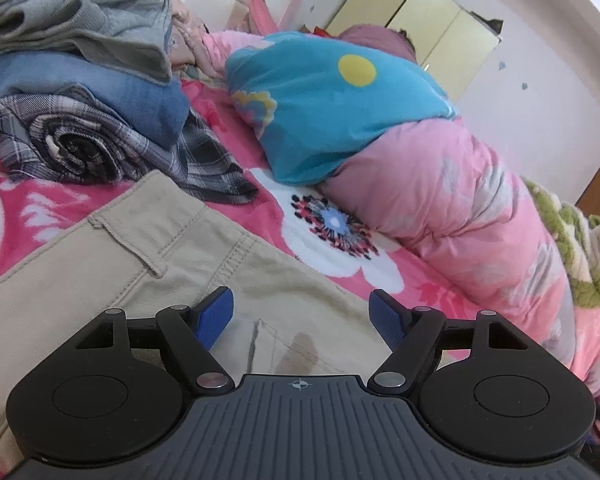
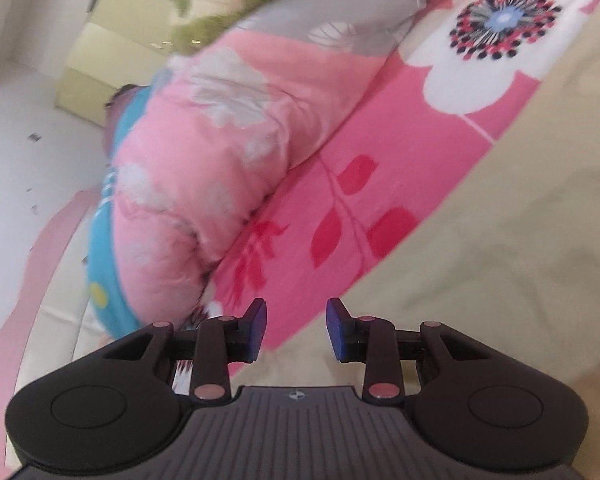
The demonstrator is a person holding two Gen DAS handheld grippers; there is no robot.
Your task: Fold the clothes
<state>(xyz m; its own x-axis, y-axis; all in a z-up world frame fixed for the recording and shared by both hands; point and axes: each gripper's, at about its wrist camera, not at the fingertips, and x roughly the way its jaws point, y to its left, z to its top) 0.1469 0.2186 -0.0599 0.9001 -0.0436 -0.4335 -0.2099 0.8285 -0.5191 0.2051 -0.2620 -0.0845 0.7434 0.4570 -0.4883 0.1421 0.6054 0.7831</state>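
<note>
Beige trousers [image 1: 140, 260] lie flat on the pink floral bedsheet [image 1: 384, 276], with the waistband and a belt loop toward the far left. My left gripper [image 1: 301, 304] hovers just over them near a pocket seam, open wide, with nothing between its blue pads. In the right wrist view, which is tilted and blurred, the beige trousers [image 2: 500, 260] fill the right side. My right gripper [image 2: 296, 312] is over their edge where it meets the bedsheet [image 2: 340, 160]. Its jaws stand partly apart with nothing between them.
A pile of folded clothes sits at the far left: a grey top [image 1: 72, 12], blue jeans [image 1: 100, 88] and a plaid garment [image 1: 80, 144]. A rolled pink quilt [image 1: 460, 208] with a blue blanket [image 1: 332, 112] runs along the bed's far side. A green-trimmed blanket [image 1: 568, 240] lies at the right.
</note>
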